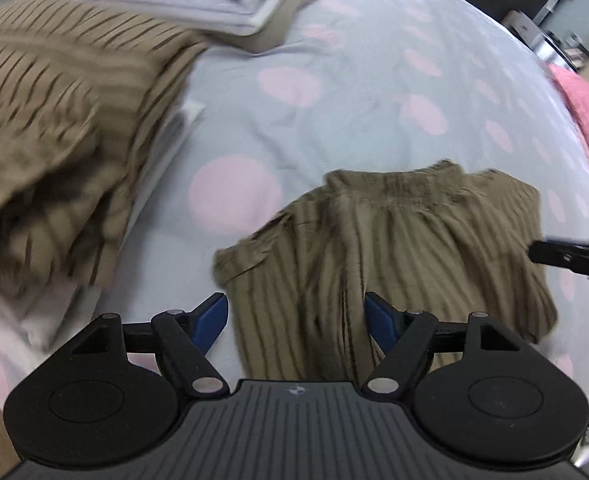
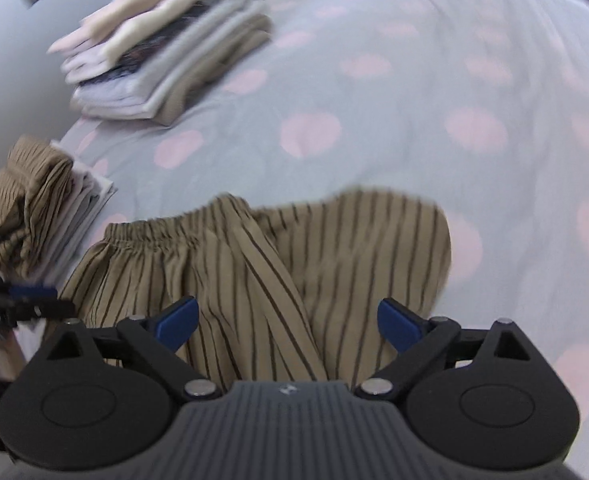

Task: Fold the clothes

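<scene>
Shorts (image 2: 278,264) flat on bedspread (image 2: 374,132), waistband far, legs running toward both grippers. Left gripper (image 1: 296,316) and right gripper (image 2: 288,322) wide open, empty, hovering just over near hems, about equally near.

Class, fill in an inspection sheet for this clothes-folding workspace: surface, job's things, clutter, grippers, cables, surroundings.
Surface: pale blue bedsheet with pink dots, lightly wrinkled.
Job's things: tan striped shorts with elastic waistband, lying rumpled and partly folded over on the sheet; stack of folded white and grey clothes farther back; crumpled tan striped garment atop a white folded pile.
Clutter: pink fabric at the bed's edge.
Grippers: left gripper open above the shorts; right gripper open above the shorts; neither holds cloth.
Cables: nothing seen.
Surroundings: dark, blurred objects beyond the bed.
</scene>
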Motion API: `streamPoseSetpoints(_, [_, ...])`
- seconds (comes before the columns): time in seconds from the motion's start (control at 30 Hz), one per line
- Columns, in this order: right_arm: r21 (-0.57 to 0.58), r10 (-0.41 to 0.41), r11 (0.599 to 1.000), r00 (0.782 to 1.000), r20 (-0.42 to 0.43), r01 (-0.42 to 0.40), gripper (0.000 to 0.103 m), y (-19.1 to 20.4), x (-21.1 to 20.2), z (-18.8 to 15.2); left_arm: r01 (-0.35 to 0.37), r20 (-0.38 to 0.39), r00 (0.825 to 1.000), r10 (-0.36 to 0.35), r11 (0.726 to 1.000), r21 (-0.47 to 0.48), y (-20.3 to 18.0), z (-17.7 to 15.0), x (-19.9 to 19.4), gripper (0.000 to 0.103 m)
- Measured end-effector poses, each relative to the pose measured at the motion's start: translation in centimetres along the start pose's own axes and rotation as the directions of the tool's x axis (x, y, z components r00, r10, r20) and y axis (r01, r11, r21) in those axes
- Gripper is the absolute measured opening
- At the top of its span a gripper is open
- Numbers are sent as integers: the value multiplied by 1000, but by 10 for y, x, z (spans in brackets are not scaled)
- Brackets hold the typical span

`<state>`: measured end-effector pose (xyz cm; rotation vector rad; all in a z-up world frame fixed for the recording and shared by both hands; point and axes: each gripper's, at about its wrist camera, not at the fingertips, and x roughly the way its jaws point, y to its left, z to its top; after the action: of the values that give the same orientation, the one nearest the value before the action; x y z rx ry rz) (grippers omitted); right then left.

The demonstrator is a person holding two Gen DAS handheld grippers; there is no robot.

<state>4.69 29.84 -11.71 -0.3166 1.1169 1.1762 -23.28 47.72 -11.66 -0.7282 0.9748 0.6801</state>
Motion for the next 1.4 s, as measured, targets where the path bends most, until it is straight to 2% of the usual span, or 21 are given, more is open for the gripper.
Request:
streamPoseSetpoints(0.1, [89, 45, 995, 999, -3, -44, 100, -16, 7, -3, -9, 29, 1000, 10, 999, -40, 4, -7, 6, 72])
streamPoseSetpoints(0.27, [182, 84, 980, 996, -15, -80, 101, -28, 27, 0, -8, -22, 1000, 7, 998, -63, 12, -5, 30, 72])
streamPoseSetpoints(0.4, [158, 95, 983, 995, -29, -90, 101, -22, 43, 6, -13, -20, 1000, 11, 997, -72, 14, -4, 42, 73])
streamPoseSetpoints(0.5, [134, 88, 987, 996, -22, -84, 102, -15, 53, 9, 21, 22, 1000, -20, 998, -62, 11, -2, 45, 73])
streamPoseSetpoints(0.6, [80, 84, 993, 996, 5, -84, 101, -5, 58, 11, 38, 34, 999, -36, 998, -59, 7, 4, 52, 63])
streamPoseSetpoints(0.63, [54, 80, 995, 997, 14, -81, 98, -2, 59, 12, 34, 42, 999, -32, 998, -51, 4, 5, 53, 57])
streamPoseSetpoints(0.67, [25, 67, 997, 998, 23, -67, 88, 2, 60, 12, 30, 49, 998, -28, 999, -43, 1, 6, 54, 52])
streamPoseSetpoints(0.73, [-32, 12, 999, 999, 40, -11, 72, 9, 61, 12, 47, 59, 997, -46, 999, -18, -4, 8, 53, 26])
streamPoseSetpoints(0.8, [-67, -6, 998, 999, 54, 10, 62, 13, 61, 12, 52, 64, 997, -52, 999, 4, -8, 9, 53, 22])
streamPoseSetpoints(0.83, [-83, -7, 996, 998, 63, 13, 50, 15, 60, 13, 46, 69, 997, -47, 999, 17, -11, 8, 53, 18])
streamPoseSetpoints(0.87, [-97, -6, 995, 998, 70, 12, 44, 17, 57, 13, 39, 74, 996, -42, 999, 31, -13, 8, 53, 17])
streamPoseSetpoints(0.9, [-110, -1, 994, 997, 76, 10, 29, 20, 55, 13, 40, 79, 996, -43, 998, 39, -15, 8, 51, 13])
streamPoseSetpoints(0.93, [-128, -3, 992, 996, 84, 14, 21, 25, 51, 13, 41, 85, 995, -45, 998, 47, -16, 7, 49, 10])
streamPoseSetpoints(1.03, [-174, -14, 984, 993, 115, 34, 17, 42, 35, 12, 50, 109, 992, -56, 997, 57, -18, 7, 39, 8])
streamPoseSetpoints(1.2, [-216, -10, 975, 984, 177, 48, 16, 70, -4, 14, 83, 173, 981, -92, 995, 56, -16, 7, 6, 7])
streamPoseSetpoints(1.3, [-243, 0, 968, 974, 225, 56, 16, 91, -34, 16, 93, 229, 968, -105, 994, 62, -14, 10, -25, 7])
streamPoseSetpoints(1.4, [-263, 10, 963, 963, 268, 63, 16, 118, -61, 20, 110, 296, 947, -123, 992, 59, -5, 17, -62, 7])
